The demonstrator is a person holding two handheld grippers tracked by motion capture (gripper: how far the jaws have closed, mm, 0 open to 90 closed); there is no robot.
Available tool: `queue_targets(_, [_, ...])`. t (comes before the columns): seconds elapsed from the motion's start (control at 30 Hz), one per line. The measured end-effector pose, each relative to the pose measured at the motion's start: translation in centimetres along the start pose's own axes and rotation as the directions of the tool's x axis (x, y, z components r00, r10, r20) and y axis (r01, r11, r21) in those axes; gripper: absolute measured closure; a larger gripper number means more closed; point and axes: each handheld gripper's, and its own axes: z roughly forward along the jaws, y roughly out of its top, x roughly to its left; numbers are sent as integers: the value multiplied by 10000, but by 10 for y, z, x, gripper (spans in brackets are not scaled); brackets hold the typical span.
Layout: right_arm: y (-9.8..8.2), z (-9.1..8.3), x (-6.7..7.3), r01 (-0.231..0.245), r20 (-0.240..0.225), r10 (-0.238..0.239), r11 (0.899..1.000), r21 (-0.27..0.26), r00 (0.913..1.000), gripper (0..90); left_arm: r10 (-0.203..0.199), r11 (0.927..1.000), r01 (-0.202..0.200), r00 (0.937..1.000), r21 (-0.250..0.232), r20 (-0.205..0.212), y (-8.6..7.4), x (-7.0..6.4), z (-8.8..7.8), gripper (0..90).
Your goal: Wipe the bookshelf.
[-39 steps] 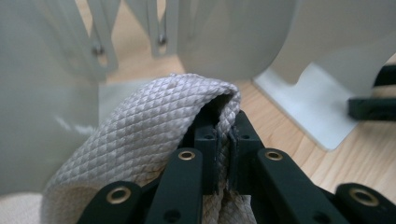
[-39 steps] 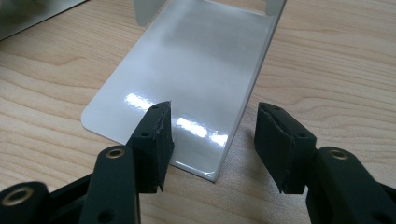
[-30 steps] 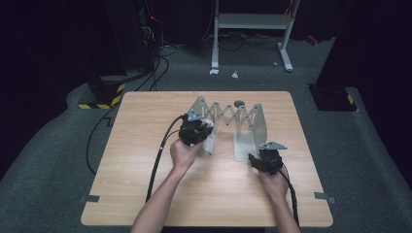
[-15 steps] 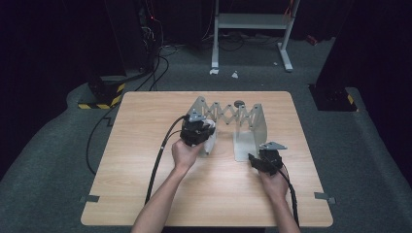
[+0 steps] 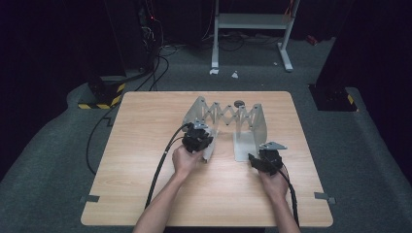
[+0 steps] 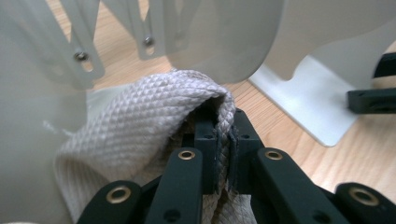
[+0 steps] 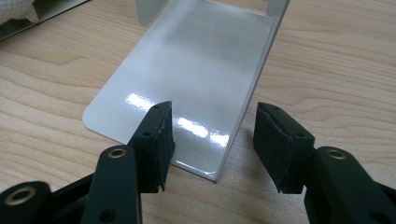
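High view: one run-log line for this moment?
left tongs: shut on cloth | right tongs: open at rack foot plate

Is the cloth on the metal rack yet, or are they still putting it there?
Still putting it there. Done: the left gripper is shut on a fold of the white cloth. In hand: the cloth sits low at the left end of the metal rack. The right gripper is open around the rack's flat foot. Left: probably settling the cloth and letting go.
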Motion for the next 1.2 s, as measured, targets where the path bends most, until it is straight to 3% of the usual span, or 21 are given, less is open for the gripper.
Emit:
queue_targets(0.4, [0, 0, 0, 9, 2, -9, 10000, 1, 10000, 476, -320, 9973, 330, 9994, 660, -166, -32, 11, 7, 842])
queue_targets(0.7, [0, 0, 0, 8, 0, -8, 10000, 2, 10000, 476, -214, 9934, 221, 9997, 1127, -79, -47, 5, -5, 845])
queue_targets(0.87, [0, 0, 0, 12, -6, -12, 10000, 0, 10000, 477, -392, 9936, 415, 9989, 1050, -245, -41, 6, -4, 844])
queue_targets(1.1, [0, 0, 0, 14, -11, -14, 10000, -1, 10000, 478, -298, 9956, 336, 9986, 875, -436, -19, 4, 16, 842])
queue_targets(1.2, [0, 0, 0, 5, -11, -5, 10000, 3, 10000, 478, -356, 9928, 407, 9982, 1123, -477, -16, 6, 25, 843])
